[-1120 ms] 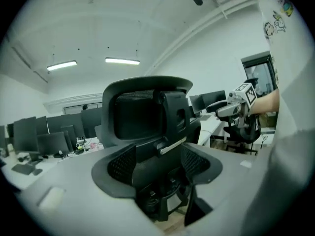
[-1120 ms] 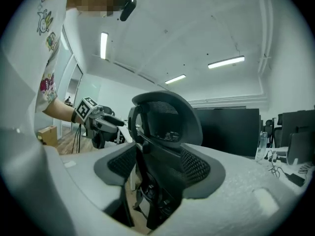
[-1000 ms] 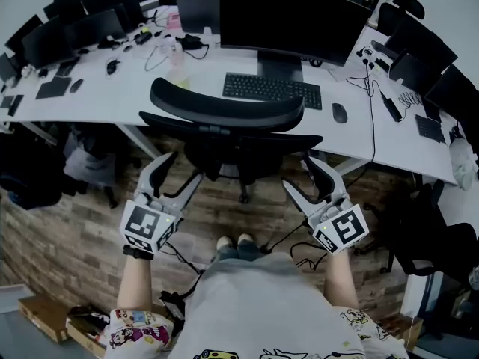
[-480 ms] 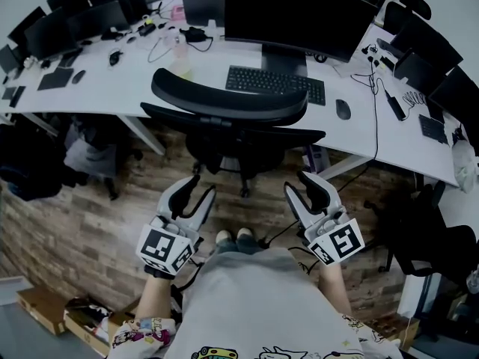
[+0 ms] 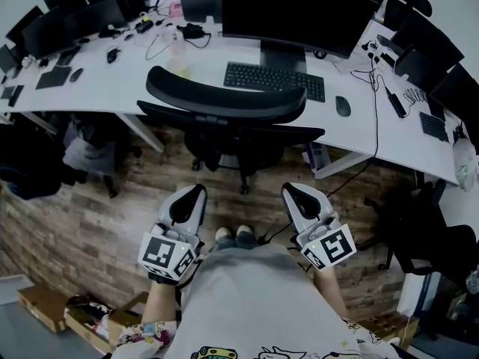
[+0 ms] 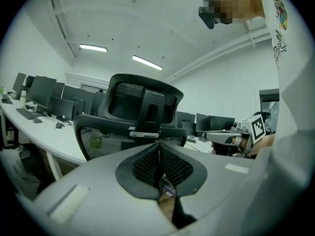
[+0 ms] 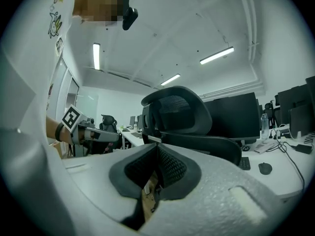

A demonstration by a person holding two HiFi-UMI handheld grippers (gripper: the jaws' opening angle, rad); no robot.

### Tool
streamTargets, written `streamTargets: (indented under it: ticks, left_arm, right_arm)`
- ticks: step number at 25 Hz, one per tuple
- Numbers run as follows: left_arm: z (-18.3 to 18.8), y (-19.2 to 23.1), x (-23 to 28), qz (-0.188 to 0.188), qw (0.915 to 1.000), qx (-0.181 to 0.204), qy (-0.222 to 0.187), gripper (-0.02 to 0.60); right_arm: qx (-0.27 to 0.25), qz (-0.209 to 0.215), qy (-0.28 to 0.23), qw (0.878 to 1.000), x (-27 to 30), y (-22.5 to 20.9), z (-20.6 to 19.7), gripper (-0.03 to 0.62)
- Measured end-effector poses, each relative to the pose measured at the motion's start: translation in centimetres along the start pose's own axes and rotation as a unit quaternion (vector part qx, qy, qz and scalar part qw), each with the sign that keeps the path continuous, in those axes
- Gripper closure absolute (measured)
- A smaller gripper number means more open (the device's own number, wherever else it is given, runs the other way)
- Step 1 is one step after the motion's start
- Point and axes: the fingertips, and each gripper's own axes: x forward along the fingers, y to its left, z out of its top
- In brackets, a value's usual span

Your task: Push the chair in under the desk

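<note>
The black mesh office chair [image 5: 224, 103] stands pushed in at the white desk [image 5: 112, 96], its back and headrest toward me. It shows ahead in the left gripper view, chair [image 6: 140, 117], and in the right gripper view, chair [image 7: 182, 117]. My left gripper [image 5: 192, 193] hangs in the air behind the chair, apart from it, and its jaws have just been closing; they are shut with nothing between them. My right gripper [image 5: 293, 191] is likewise clear of the chair, and its jaws have also just closed on nothing.
On the desk are a keyboard [image 5: 274, 81], a mouse [image 5: 343, 106], a large monitor [image 5: 299, 13] and cables. More black chairs [image 5: 419, 230] stand at the right, dark bags [image 5: 45, 163] under the desk at the left, cardboard boxes [image 5: 60, 316] on the wooden floor.
Both grippers have drawn back from the chair toward my body and sunk a little. Their jaws went from wide open to shut, with nothing in them. The chair stands as before.
</note>
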Motion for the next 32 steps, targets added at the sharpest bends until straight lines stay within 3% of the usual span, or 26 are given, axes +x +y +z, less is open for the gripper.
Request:
streamTargets:
  ticks: [17,32]
  left_arm:
    - [-2.3,0.1,0.3,0.005,0.9985,0.008,0.053,0.569]
    - [-1.4,1.5,-0.1,0.014,0.9992,0.013,0.036,0.569]
  right_arm:
    - [0.026,0.023,0.070,0.997,1.0,0.7,-3.1,0.594]
    - [0.016,0.004,0.067,0.998,1.0,0.1,-2.6,0.594]
